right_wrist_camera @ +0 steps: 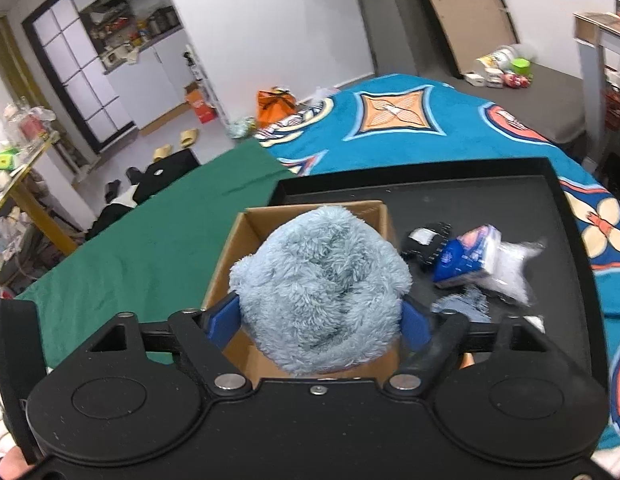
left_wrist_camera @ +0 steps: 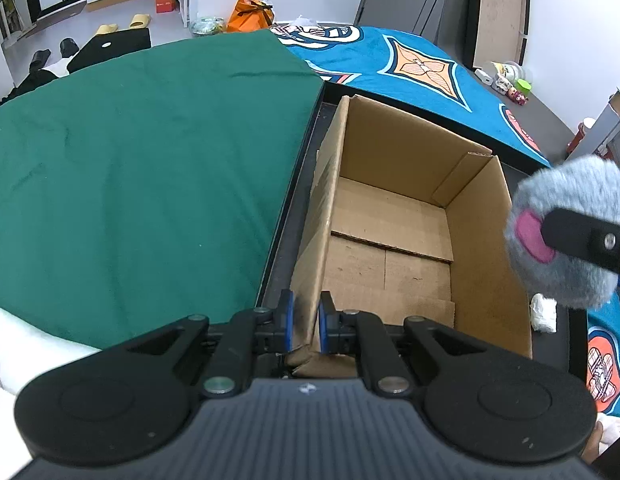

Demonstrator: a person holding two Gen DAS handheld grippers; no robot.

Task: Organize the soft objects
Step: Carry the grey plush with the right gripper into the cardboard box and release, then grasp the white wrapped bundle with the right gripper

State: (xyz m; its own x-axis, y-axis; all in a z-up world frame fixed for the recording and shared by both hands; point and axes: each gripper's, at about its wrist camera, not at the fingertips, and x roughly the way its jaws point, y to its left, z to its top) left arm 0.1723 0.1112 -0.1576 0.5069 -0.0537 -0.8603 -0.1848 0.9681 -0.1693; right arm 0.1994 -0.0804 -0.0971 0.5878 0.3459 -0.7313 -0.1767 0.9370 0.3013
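Plush toy (right_wrist_camera: 322, 288) sits between my right gripper (right_wrist_camera: 320, 322) pads, spread wide around it, above the cardboard box (left_wrist_camera: 394, 216). My left gripper (left_wrist_camera: 306, 320) pinches the box's near wall. Risk: the fluff snags a pad and lands outside the rim.

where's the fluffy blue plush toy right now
In the right wrist view, the plush toy sits between the right gripper fingers, above the open cardboard box.

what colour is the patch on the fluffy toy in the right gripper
Pink, on the grey-blue plush toy held by the right gripper; it shows best in the left wrist view.
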